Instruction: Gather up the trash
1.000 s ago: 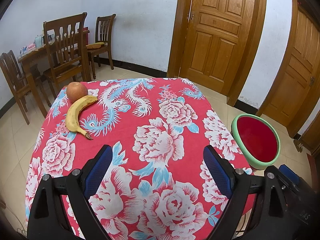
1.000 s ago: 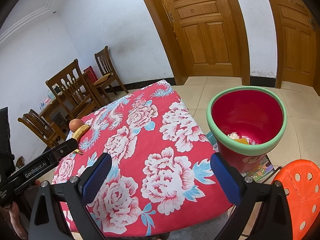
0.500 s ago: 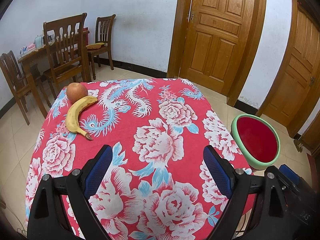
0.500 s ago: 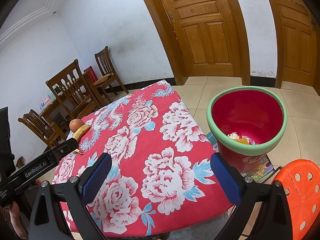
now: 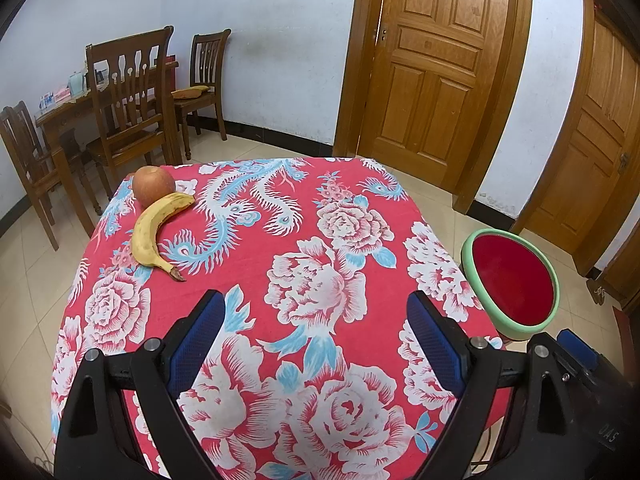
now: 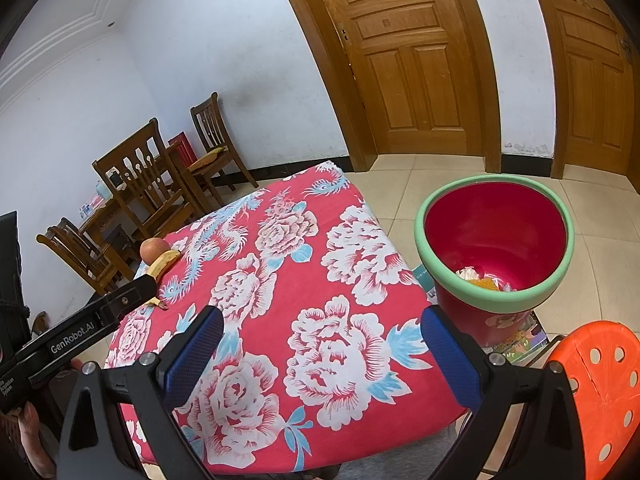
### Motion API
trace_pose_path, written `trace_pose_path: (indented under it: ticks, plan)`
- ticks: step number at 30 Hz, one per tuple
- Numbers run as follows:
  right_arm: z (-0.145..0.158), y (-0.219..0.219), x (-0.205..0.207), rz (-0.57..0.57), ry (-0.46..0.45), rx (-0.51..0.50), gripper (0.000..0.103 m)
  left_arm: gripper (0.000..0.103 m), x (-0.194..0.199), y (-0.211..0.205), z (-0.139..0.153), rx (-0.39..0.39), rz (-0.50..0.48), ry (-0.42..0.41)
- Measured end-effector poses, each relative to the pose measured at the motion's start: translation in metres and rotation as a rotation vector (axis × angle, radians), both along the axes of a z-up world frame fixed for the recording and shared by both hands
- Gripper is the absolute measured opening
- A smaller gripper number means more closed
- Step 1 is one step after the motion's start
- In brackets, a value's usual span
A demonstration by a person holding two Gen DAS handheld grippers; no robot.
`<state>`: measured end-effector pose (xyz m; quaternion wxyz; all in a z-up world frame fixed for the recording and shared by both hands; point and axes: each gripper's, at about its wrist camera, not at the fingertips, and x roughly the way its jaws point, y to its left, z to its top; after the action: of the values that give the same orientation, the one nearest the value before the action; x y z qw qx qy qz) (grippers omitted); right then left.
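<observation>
With the left tool (image 5: 316, 344) and the right tool (image 6: 322, 354) both wide and empty over the counter with the red flowered cloth (image 5: 320, 240), the trash already lies inside the red plastic bucket with the green rim (image 6: 496, 236), so the yellow banana (image 5: 154, 230) and the red apple (image 5: 154, 186) at the far corner are, probably, best left alone.

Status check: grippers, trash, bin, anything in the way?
Left gripper and right gripper: jaws open, empty. Bin holds scraps. Banana and apple on table, path unobstructed.
</observation>
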<state>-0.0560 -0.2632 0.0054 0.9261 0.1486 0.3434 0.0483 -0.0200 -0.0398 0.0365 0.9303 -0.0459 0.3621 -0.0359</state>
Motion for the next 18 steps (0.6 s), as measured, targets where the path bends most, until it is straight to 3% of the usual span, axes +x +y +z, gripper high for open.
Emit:
trace_pose_path:
  ticks: [18]
  plan:
    - [-0.0006,0.0008,0.0000,-0.001,0.000,0.001,0.101,0.091,-0.0005,0.0015,-0.0013,0.000,0.001,0.000]
